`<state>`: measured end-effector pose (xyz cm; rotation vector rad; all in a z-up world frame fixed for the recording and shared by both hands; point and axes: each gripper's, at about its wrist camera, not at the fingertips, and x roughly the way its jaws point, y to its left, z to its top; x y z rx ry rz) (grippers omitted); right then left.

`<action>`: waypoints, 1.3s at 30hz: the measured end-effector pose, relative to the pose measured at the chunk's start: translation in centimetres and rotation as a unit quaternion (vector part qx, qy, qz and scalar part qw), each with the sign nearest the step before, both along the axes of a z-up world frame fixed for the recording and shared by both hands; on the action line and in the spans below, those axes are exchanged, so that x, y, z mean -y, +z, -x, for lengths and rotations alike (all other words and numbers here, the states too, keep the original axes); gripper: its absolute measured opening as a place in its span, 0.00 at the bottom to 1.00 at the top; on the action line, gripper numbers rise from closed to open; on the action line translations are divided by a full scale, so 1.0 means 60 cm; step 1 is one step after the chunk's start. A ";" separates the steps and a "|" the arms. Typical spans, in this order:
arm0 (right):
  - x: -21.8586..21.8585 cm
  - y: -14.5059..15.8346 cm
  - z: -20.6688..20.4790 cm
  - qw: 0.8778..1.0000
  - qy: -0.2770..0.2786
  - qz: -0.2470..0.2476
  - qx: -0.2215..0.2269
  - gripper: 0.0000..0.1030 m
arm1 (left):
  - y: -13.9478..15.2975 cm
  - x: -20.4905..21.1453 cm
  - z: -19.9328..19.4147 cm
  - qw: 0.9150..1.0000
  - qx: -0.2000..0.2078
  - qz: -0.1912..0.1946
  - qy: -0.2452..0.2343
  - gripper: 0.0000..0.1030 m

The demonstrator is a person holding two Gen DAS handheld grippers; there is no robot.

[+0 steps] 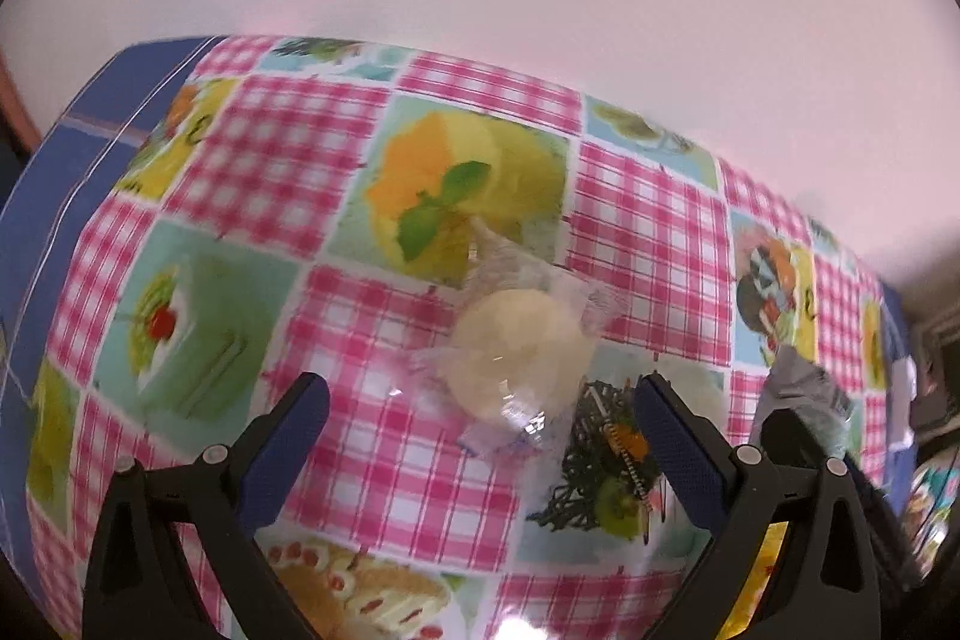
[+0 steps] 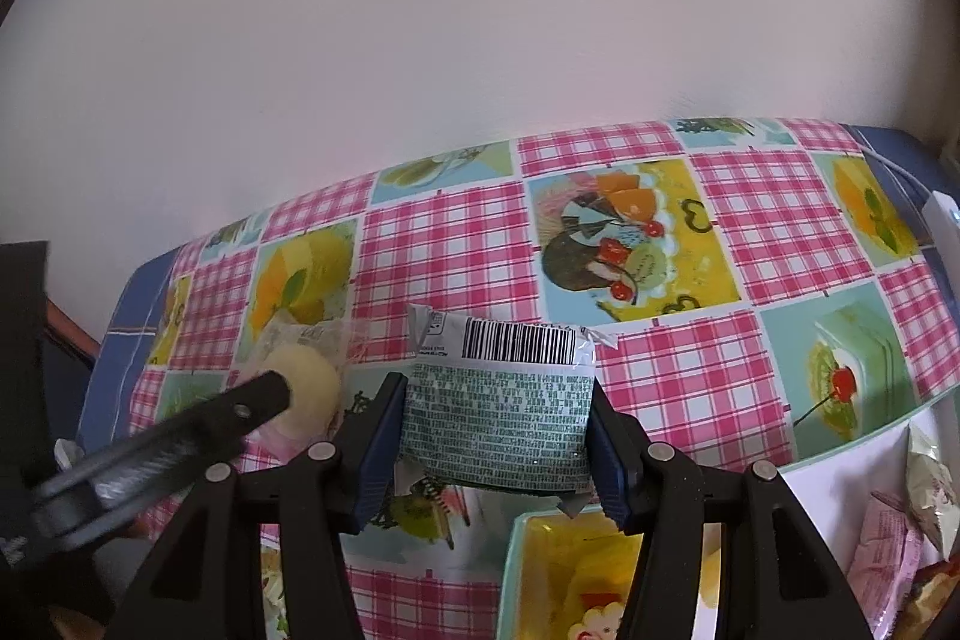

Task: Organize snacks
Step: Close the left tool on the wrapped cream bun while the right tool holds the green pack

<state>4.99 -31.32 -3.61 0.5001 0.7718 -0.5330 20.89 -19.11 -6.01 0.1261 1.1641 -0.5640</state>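
Between our right tongs (image 2: pixel 498 436) sits a silver-and-green snack packet (image 2: pixel 498 400), barcode end pointing away from us, both blue pads pressed against its sides and holding it clear of the worktop (image 2: pixel 456 244). Our left tongs (image 1: pixel 480 400) stand wide with nothing in them; just ahead of their tips a round pale bun in clear wrap (image 1: pixel 519 346) lies on the checked cloth. Right of the right tongs, a white tray (image 2: pixel 840 466) holds more wrapped snacks (image 2: pixel 882 562).
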 end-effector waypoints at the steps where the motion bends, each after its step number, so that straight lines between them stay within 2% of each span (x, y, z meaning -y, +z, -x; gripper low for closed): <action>1: 0.001 -0.001 0.001 1.000 -0.001 -0.002 0.000 0.57 | -0.003 0.007 0.001 1.000 0.001 -0.003 -0.007 0.98; 4: 0.006 -0.007 0.002 1.000 -0.002 -0.011 0.000 0.57 | -0.017 0.025 -0.005 1.000 0.002 -0.015 -0.013 0.97; 9: 0.010 -0.012 0.003 1.000 -0.002 -0.017 -0.001 0.57 | -0.029 0.038 -0.011 0.999 0.003 -0.028 -0.019 0.82; 10: 0.011 -0.013 0.003 1.000 -0.002 -0.018 -0.001 0.57 | -0.030 0.038 -0.011 0.999 0.007 -0.032 -0.019 0.75; 12: 0.012 -0.014 0.003 1.000 -0.002 -0.020 -0.002 0.57 | -0.032 0.038 -0.010 0.999 0.009 -0.032 -0.019 0.68; 14: 0.012 -0.013 0.003 1.000 -0.003 -0.020 -0.003 0.57 | -0.032 0.030 -0.011 1.000 0.002 -0.021 -0.013 0.53; 28: 0.003 0.010 0.023 1.000 -0.001 -0.021 -0.007 0.57 | 0.002 -0.031 0.033 1.000 0.001 0.011 0.004 0.44; 39: -0.026 0.067 0.080 1.000 -0.003 -0.027 -0.005 0.57 | 0.033 -0.095 0.098 0.997 -0.034 0.063 0.031 0.43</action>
